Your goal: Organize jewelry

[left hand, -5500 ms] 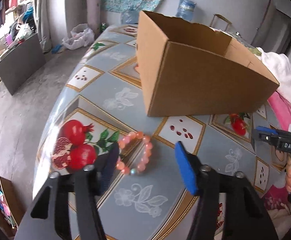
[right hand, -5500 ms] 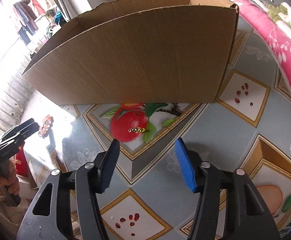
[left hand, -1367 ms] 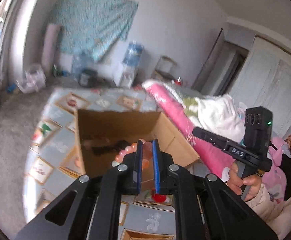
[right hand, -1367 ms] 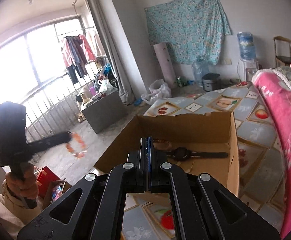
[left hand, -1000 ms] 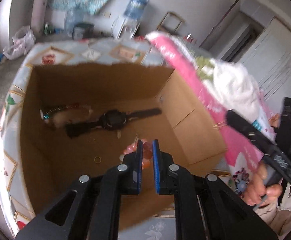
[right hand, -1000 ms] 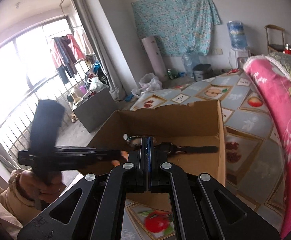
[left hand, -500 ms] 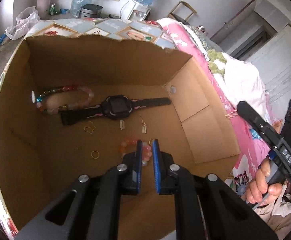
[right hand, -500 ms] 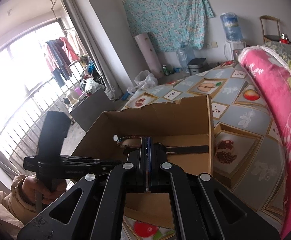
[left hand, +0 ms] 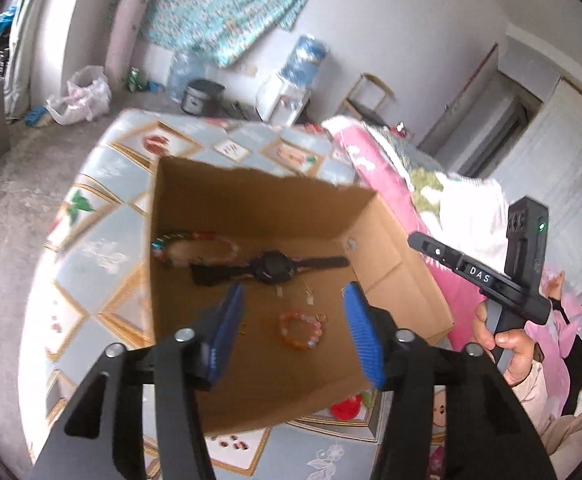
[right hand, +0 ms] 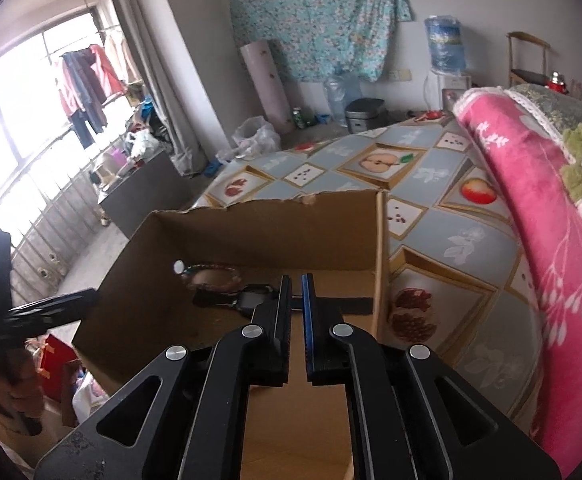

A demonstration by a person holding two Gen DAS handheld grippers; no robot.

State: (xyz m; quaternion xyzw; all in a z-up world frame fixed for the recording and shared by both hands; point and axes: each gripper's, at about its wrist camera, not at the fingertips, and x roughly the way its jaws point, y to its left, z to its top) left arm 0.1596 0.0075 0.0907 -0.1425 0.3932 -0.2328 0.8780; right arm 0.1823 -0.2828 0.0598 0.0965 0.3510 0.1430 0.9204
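1. Left gripper [left hand: 297,330] above the open cardboard box [left hand: 395,280], angled down into it; jaws just opened, now standing wide with nothing between the blue pads [left hand: 365,340].
2. Directly below that gap, loose on the box floor: pink-orange bead bracelet [left hand: 301,330], touching neither pad.
3. Also visible from the left wrist only: small gold ring [left hand: 243,330] near the left pad, two small earrings [left hand: 309,296] between bracelet and watch; too small to describe further.
4. Black wristwatch [left hand: 273,268] flat across the box floor, strap stretched both ways; multicoloured bead bracelet [left hand: 195,246] just beyond it, near the far-left corner; both seen in both views.
5. Right gripper [right hand: 295,300] outside the near wall of the box, pointing over its rim; jaws just started to part, now a narrow slit, nothing seen between the pads; seen from the side in the left-wrist view, held by the right hand [left hand: 503,340].
6. From the right wrist: near box wall hiding the floor closest to the camera, so pink-orange bracelet, ring and earrings out of sight there; left gripper a dark blur at the left edge.
7. Box on a worktop [right hand: 431,184] with a fruit-patterned covering; pink blanket [right hand: 551,220] along its right side.
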